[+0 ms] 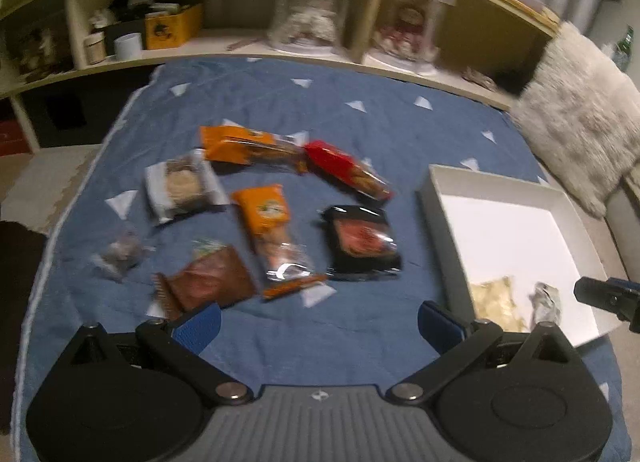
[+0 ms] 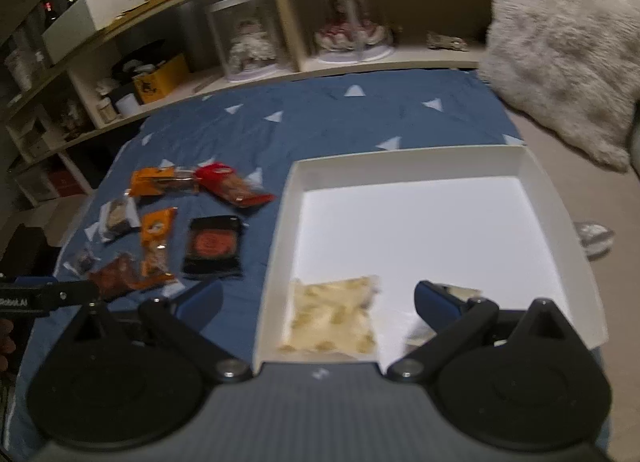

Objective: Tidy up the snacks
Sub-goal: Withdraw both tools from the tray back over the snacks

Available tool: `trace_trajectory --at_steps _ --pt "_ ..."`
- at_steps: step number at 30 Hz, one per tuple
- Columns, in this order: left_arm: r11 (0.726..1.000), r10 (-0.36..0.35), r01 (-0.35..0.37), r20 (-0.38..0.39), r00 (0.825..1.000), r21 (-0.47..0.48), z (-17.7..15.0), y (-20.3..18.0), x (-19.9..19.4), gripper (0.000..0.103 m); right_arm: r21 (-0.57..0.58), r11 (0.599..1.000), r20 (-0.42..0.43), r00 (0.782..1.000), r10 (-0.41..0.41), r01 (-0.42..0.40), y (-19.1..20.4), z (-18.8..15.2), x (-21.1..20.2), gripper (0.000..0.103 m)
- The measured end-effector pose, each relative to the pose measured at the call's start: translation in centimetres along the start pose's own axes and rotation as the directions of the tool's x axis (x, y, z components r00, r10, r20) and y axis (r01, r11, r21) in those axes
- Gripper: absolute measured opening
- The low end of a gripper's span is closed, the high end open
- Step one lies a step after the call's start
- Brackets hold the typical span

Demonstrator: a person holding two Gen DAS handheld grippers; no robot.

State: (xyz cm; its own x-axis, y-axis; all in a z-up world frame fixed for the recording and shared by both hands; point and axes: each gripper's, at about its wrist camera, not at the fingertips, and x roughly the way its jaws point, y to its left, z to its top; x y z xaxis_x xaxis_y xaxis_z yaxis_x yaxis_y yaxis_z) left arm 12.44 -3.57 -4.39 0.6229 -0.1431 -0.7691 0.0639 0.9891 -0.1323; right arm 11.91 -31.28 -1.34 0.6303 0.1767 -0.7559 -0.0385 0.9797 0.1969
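Light: dim, warm indoor | Glare: white box (image 2: 420,229) floor blown out | Blur: motion smear throughout, shelf (image 1: 256,45) softest | Edges: fisheye curvature, dark corners

Seven wrapped snacks lie scattered flat on the blue cloth at centre frame: two orange packs (image 1: 276,238) (image 1: 244,145), a red pack (image 1: 346,167), a black pack (image 1: 362,242), a brown pack (image 1: 208,280), a clear-wrapped cookie (image 1: 182,185) and a small dark sweet (image 1: 120,256). At right sits a shallow white box (image 2: 556,197), open. In its near corner lie a pale yellow packet (image 2: 332,316) and a crumpled silvery wrapper (image 1: 544,300).
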Motion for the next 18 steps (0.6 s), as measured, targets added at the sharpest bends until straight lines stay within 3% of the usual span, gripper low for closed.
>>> trace_trajectory --at_steps 14,18 --pt "0.984 0.077 -0.076 0.000 0.997 -0.160 -0.2 7.7 1.3 0.103 -0.039 0.992 -0.010 0.993 0.116 -0.117 6.3 1.5 5.3 0.103" --pt "0.973 0.106 -0.105 -0.005 0.994 -0.207 -0.1 9.1 2.4 0.103 -0.089 0.990 0.005 0.994 0.109 -0.108 8.2 1.5 7.0 0.103"
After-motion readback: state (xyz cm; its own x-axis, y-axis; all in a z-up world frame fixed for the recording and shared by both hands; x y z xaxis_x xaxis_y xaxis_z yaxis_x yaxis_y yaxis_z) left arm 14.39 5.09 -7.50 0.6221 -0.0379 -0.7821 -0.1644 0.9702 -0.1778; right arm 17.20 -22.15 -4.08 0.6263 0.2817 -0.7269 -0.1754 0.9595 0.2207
